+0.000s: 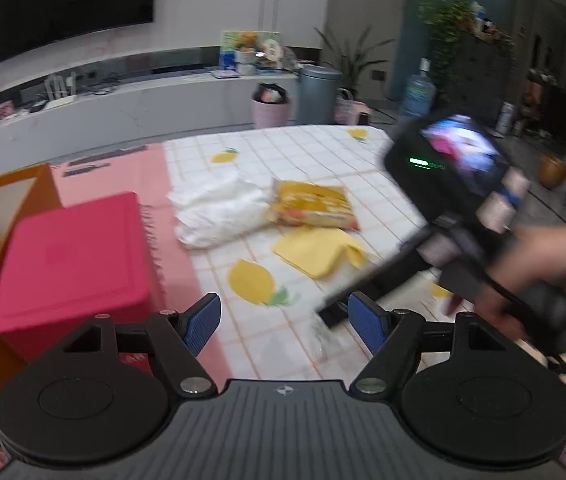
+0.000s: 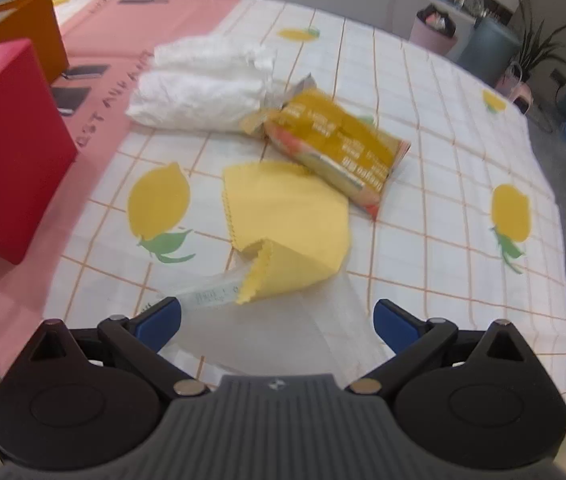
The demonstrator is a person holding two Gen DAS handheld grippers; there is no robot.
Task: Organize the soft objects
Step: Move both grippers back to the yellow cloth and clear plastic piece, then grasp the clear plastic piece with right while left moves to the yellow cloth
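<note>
A folded yellow cloth point(image 2: 287, 224) lies on the lemon-print tablecloth point(image 2: 443, 152), partly on a clear plastic sleeve point(image 2: 267, 332). Behind it lie a yellow-orange snack packet point(image 2: 343, 148) and a white crumpled bundle point(image 2: 207, 84). My right gripper point(image 2: 277, 322) is open, just short of the cloth, over the plastic sleeve. In the left wrist view the cloth point(image 1: 315, 250), the packet point(image 1: 311, 204) and the white bundle point(image 1: 219, 210) lie ahead. My left gripper point(image 1: 285, 322) is open and empty above the table. The right gripper's body point(image 1: 455, 200) shows at the right, held by a hand.
A red box point(image 1: 71, 268) stands at the left on a pink mat point(image 1: 111, 176), with an orange box point(image 1: 15, 188) behind it. Both also show in the right wrist view, red box point(image 2: 7, 148) and orange box point(image 2: 31, 20). Bins and plants stand beyond the table.
</note>
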